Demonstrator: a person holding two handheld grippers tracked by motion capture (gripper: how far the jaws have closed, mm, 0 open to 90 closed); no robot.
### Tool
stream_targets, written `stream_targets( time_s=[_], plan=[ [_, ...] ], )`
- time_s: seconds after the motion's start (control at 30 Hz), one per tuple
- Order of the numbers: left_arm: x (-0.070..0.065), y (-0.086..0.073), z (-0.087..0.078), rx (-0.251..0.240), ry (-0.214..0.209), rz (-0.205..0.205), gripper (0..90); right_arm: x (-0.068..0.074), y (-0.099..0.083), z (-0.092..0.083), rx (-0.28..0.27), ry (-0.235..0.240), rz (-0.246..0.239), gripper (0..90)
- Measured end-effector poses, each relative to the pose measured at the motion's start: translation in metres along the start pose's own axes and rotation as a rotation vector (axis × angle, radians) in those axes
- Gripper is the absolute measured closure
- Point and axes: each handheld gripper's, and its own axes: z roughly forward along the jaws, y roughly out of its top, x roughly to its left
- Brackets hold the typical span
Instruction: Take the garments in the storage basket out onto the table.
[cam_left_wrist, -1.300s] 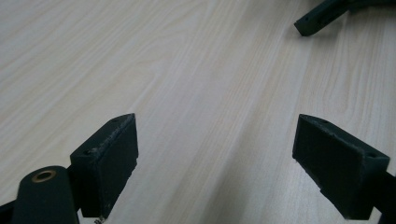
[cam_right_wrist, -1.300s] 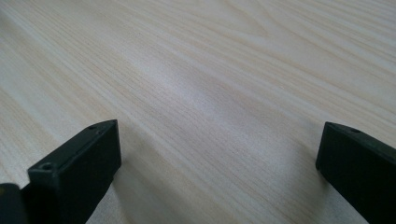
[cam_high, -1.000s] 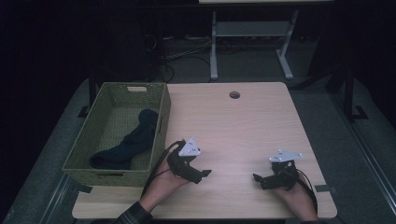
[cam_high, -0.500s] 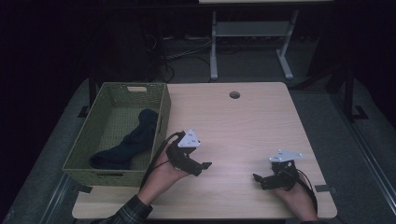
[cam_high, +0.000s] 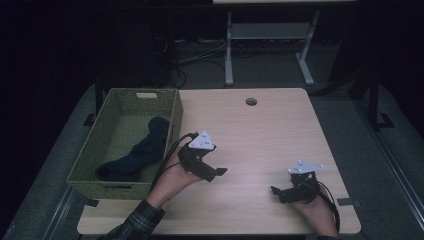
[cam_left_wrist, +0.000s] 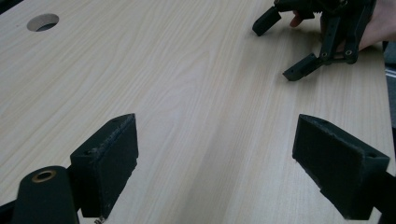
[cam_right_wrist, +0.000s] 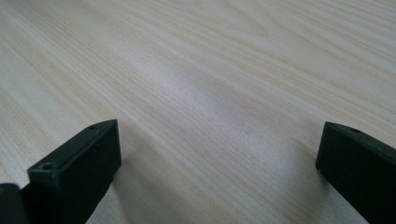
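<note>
My left gripper (cam_high: 214, 173) is held above the light wooden table (cam_high: 260, 135) just right of the green woven basket (cam_high: 176, 122), jaws wide open and empty. In the left gripper view its two black pads (cam_left_wrist: 109, 158) frame bare wood, with the right gripper (cam_left_wrist: 299, 42) farther off at top right. My right gripper (cam_high: 279, 193) rests near the table's front right, open, with nothing between its pads (cam_right_wrist: 81, 163). A dark blue sock (cam_high: 137, 152) lies inside the basket.
A round cable hole (cam_high: 251, 101) sits near the table's far edge. A white desk frame (cam_high: 265, 45) stands on the dark floor behind the table. The basket hangs off the table's left side.
My left gripper has risen and shifted slightly away from the front edge. The right gripper has stayed put.
</note>
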Motion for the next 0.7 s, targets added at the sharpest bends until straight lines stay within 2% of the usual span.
stream_targets(
  time_s=[0.2, 0.33, 0.57, 0.7],
  plan=[
    [0.008, 0.002, -0.006, 0.022, -0.009, 0.018, 14.0, 0.0, 0.0, 0.0, 0.0, 0.0, 0.0, 0.0],
    [0.013, 0.003, -0.014, 0.002, -0.016, 0.0, 14.0, 0.0, 0.0, 0.0, 0.0, 0.0, 0.001, 0.0],
    [0.021, 0.006, -0.034, -0.026, 0.015, -0.012, 14.1, 0.0, 0.0, 0.0, 0.0, -0.001, 0.0, 0.0],
    [0.026, 0.005, -0.044, -0.025, 0.026, -0.018, 14.5, 0.0, 0.0, 0.0, 0.0, -0.001, 0.0, 0.0]
  ],
)
